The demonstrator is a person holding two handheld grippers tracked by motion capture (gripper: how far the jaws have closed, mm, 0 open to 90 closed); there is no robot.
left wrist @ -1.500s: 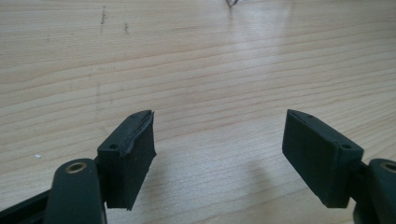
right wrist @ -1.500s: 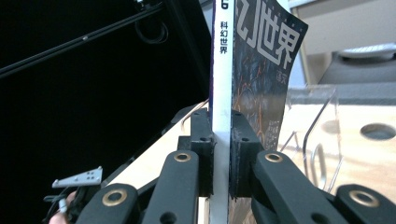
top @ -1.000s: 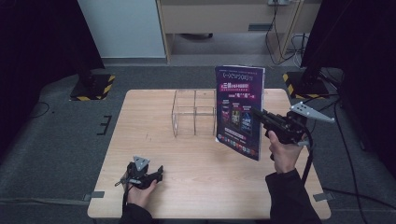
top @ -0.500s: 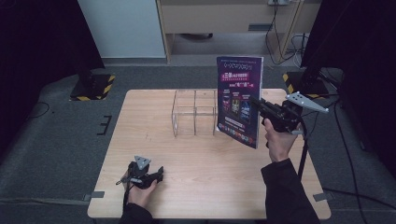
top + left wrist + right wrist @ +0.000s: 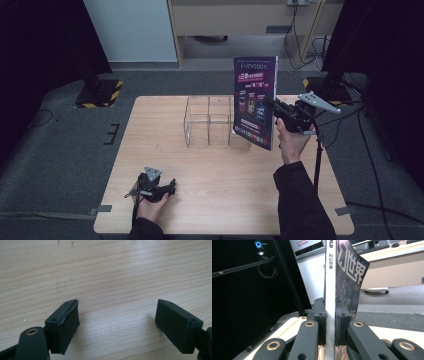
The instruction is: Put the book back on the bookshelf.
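Above the bench's [image 5: 200, 200] right side, my right claw [image 5: 274, 106] pinches the magazine [image 5: 255, 100] by its spine: light, floppy, glossy, best gripped there. Left claw [image 5: 170, 186] gapes empty.

The high view looks forward and down on the whole worktop [image 5: 215, 200] from afar. The left gripper view faces its bare wood closely. The right gripper view looks level along its jaws at the magazine [image 5: 330, 290], also visible from above [image 5: 255, 100].

A lab recording bay.
We see black curtains [image 5: 45, 50], yellow-black striped stand feet [image 5: 100, 93], a pale wooden table [image 5: 220, 185] and grey carpet [image 5: 60, 150].
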